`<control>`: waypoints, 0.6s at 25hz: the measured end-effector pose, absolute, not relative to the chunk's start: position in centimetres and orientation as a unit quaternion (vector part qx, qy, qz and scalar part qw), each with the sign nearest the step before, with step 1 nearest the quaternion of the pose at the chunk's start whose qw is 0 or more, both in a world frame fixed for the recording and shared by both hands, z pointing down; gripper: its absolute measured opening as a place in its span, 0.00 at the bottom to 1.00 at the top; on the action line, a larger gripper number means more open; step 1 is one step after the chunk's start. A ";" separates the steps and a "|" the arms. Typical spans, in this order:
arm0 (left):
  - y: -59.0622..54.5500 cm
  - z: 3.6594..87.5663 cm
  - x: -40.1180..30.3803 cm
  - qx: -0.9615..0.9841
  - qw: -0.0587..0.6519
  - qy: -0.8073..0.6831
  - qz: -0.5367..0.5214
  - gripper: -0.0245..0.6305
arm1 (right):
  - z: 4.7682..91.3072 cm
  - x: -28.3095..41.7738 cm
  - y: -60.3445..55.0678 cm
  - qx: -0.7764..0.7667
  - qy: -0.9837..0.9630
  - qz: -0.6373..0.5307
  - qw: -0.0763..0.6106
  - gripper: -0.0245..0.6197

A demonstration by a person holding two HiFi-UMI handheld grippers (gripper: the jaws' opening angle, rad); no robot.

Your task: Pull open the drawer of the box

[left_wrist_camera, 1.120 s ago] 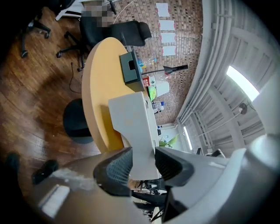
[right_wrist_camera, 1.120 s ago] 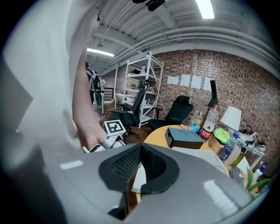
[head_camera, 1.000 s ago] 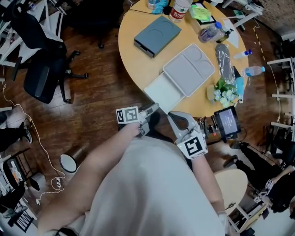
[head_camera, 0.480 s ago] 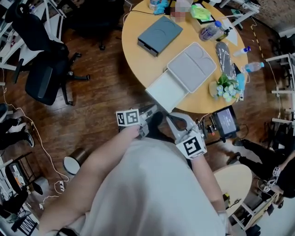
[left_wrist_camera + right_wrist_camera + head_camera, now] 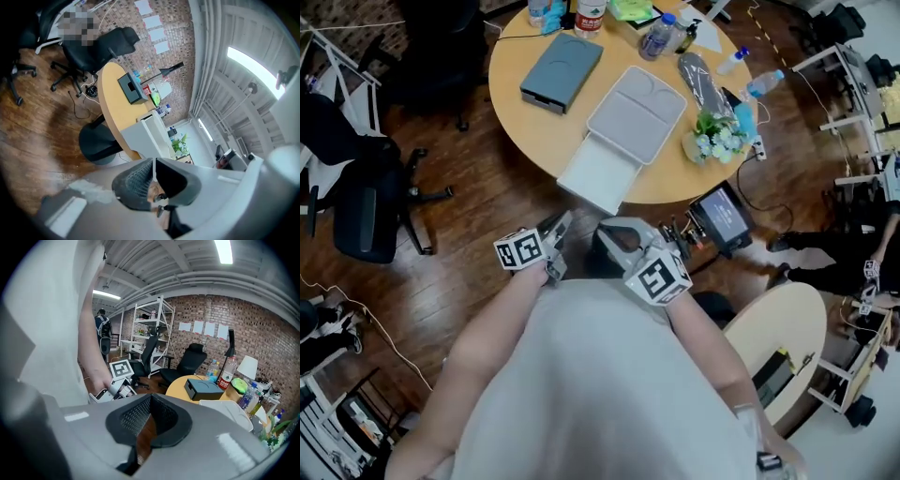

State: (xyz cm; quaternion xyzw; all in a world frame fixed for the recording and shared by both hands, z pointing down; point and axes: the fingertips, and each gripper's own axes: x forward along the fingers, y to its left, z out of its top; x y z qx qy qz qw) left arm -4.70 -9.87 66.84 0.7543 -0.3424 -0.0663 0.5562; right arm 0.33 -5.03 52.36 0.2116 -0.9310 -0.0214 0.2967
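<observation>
A light grey box [image 5: 636, 114] lies on the round wooden table [image 5: 520, 131], and its white drawer [image 5: 600, 174] stands pulled out past the table's near edge. Both grippers hang over the floor just short of that edge, clear of the drawer. The jaws of my left gripper [image 5: 562, 223] are closing with nothing between them; in the left gripper view [image 5: 153, 164] only a thin slit remains, and the box [image 5: 149, 137] lies ahead. My right gripper [image 5: 609, 231] is shut and empty [image 5: 149, 401], with the box [image 5: 230, 411] to its right.
A dark grey box [image 5: 561, 67], bottles [image 5: 657, 37], and a bunch of flowers [image 5: 712, 141] share the table. A small screen [image 5: 722, 214] is mounted at the table's right edge. A black office chair [image 5: 366, 211] stands to the left, and a second round table [image 5: 773, 347] at the lower right.
The head view has swung, so the table sits further left and up. Both grippers have drawn back a little from the drawer front. The drawer stays pulled out.
</observation>
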 end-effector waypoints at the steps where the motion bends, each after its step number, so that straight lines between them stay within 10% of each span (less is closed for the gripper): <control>1: -9.6 66.8 -5.0 0.762 0.546 -0.345 -0.054 0.06 | 52.3 0.1 -4.9 0.215 -0.932 -0.022 0.292 0.03; 15: -6.5 63.6 -8.4 0.832 0.436 -0.342 0.022 0.04 | 51.4 -1.5 -2.7 0.247 -0.935 -0.011 0.255 0.03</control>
